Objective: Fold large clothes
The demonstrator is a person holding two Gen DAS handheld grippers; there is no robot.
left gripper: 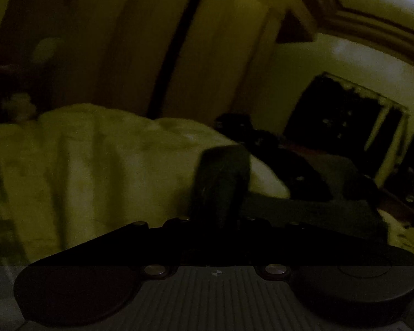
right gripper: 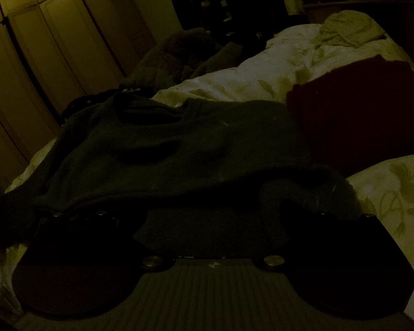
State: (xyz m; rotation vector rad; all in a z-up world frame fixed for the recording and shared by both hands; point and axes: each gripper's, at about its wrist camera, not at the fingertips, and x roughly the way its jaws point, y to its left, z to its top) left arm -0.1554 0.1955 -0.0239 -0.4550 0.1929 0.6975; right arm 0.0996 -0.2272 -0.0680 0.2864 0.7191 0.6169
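dark green sweater [right gripper: 179, 149]: soft, knitted, spread flat on bed [right gripper: 276, 63] by its near edge | red cloth [right gripper: 356, 121]: ribbed, touching sweater | left gripper [left gripper: 220, 182]: fingers pressed together, clenched | right gripper [right gripper: 207, 220]: under sweater hem, cannot tell

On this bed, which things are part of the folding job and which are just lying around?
Part of the job:
- dark green knitted sweater, spread flat on the bed
- dark red folded garment, possibly already folded

Lying about:
- pale floral duvet
- rumpled light cloth
- cream wardrobe doors
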